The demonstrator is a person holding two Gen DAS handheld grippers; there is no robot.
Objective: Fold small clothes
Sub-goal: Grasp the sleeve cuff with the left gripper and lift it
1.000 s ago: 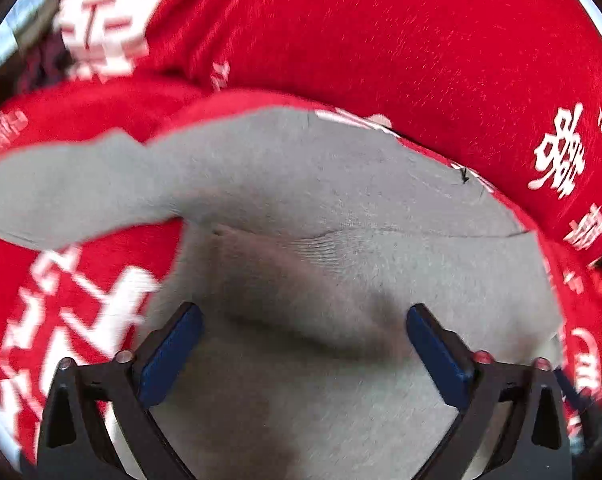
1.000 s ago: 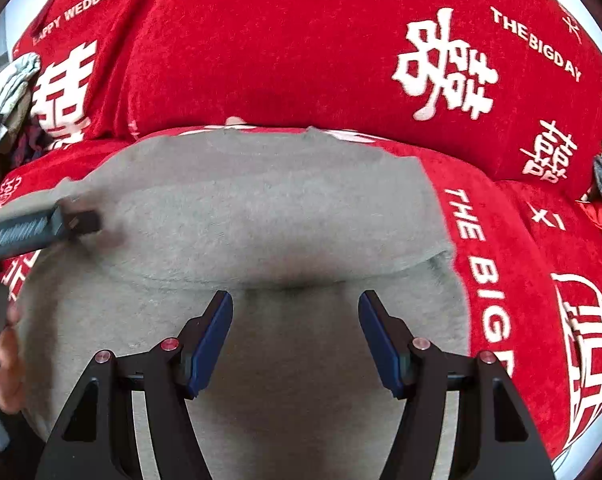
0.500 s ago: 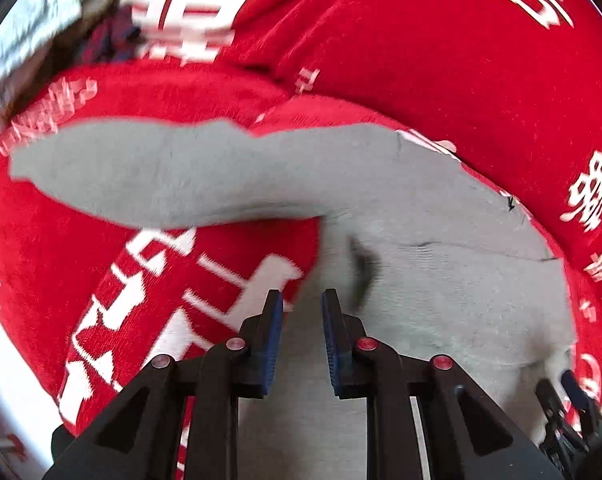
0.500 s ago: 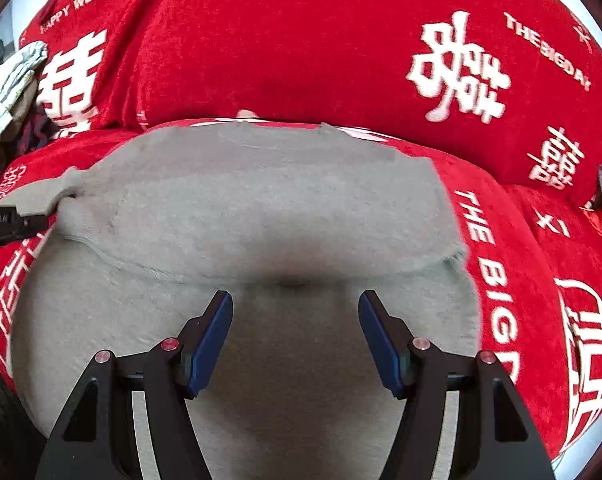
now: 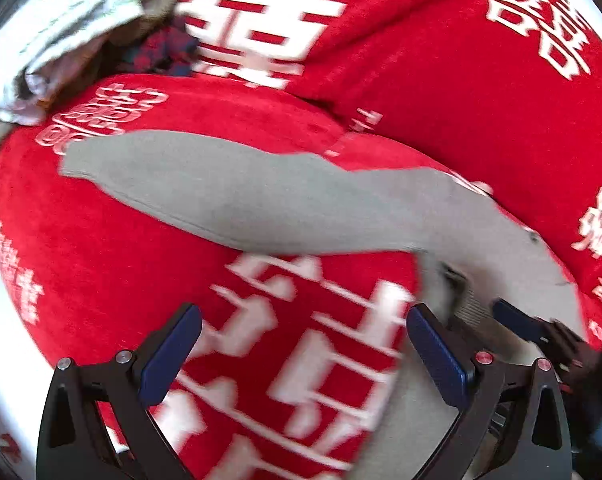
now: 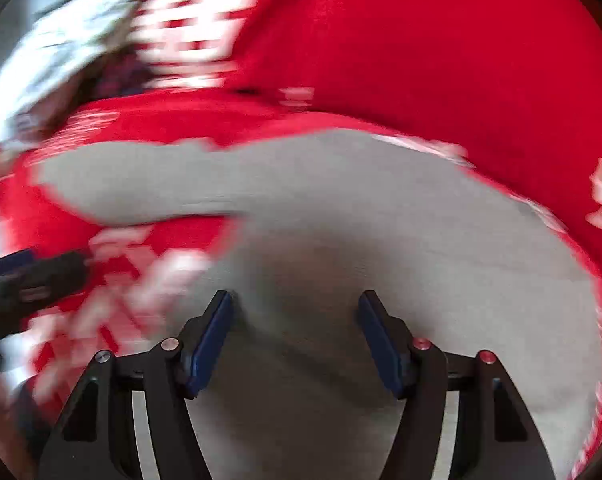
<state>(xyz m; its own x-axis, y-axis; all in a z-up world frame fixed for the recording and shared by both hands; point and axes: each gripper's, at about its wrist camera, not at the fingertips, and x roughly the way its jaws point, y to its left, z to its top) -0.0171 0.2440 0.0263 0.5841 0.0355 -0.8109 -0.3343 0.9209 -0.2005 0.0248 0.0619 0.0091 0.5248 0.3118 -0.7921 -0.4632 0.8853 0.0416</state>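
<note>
Now the sleeve point(image 5: 229, 192) of the grey garment point(image 6: 381, 232) is being laid out; left gripper point(image 5: 301, 352) is being opened, empty, right gripper point(image 6: 295, 332) held agape, empty; sleeve needs regrasping for folding inward.

Your right wrist view is smeared by motion: the white print on the red cover point(image 6: 421, 40) cannot be read, and the pale bundle point(image 6: 61, 40) at top left is only a streak. The garment point(image 6: 381, 240) runs off the bottom edge behind the gripper mounts. In your left wrist view the nearest print blurs, and the garment's body is cut off at lower right.
</note>
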